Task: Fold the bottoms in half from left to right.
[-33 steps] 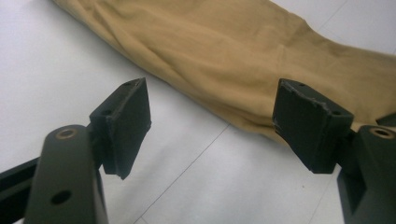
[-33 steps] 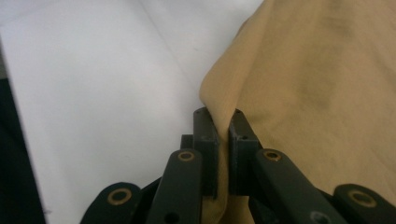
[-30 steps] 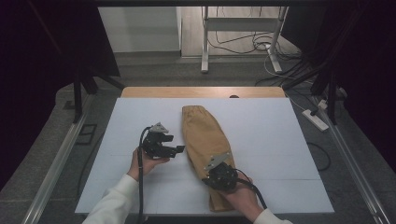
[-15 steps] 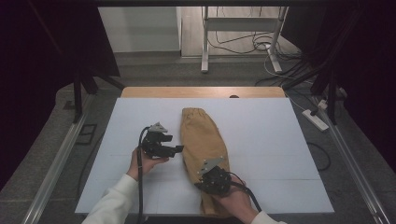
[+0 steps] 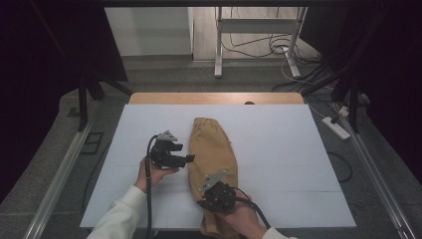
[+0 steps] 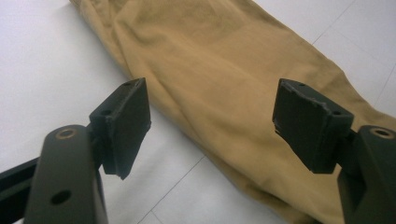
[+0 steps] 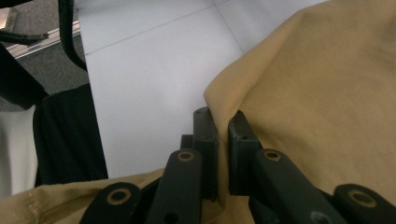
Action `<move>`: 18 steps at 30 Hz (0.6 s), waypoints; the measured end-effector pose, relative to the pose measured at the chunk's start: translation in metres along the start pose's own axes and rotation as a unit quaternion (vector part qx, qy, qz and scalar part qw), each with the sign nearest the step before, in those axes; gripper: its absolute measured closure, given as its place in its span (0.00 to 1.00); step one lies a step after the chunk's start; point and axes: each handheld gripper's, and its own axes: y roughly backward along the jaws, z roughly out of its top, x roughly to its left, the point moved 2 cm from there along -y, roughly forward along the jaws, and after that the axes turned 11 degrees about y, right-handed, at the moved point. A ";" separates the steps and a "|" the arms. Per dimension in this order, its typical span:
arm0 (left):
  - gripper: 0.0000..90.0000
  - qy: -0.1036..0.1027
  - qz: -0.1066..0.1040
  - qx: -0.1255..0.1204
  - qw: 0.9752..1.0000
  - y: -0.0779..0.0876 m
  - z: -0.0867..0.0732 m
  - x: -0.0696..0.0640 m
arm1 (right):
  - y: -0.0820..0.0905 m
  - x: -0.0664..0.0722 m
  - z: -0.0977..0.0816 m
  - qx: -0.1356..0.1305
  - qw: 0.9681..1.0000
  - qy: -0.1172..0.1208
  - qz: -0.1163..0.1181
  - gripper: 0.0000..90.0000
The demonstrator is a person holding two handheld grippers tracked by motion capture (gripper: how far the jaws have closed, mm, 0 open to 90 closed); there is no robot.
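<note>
stage: folding judged early, nothing folded over yet | tan trousers lying lengthwise mid-table, near end overhanging | right gripper being kept clamped on a fabric pinch at the near end | left gripper being held apart beside the left edge

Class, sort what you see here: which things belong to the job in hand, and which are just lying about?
In the job:
tan garment
right hand-held gripper, shut on a fold of the garment
left hand-held gripper, open beside the garment
white table top

Lying about:
power strip on the floor
metal stand with loose cables behind the table
</note>
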 end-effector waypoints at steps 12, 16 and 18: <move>0.30 -0.003 0.003 0.001 1.000 0.001 -0.001 0.000 | 0.012 -0.004 0.003 -0.034 0.999 -0.003 -0.026 0.56; 0.30 -0.002 0.004 0.001 1.000 0.001 -0.001 0.000 | 0.027 -0.016 0.002 -0.059 0.997 -0.021 -0.037 0.48; 0.30 -0.002 0.005 0.002 1.000 0.001 -0.001 0.001 | 0.033 -0.022 -0.001 -0.075 0.996 -0.032 -0.036 0.46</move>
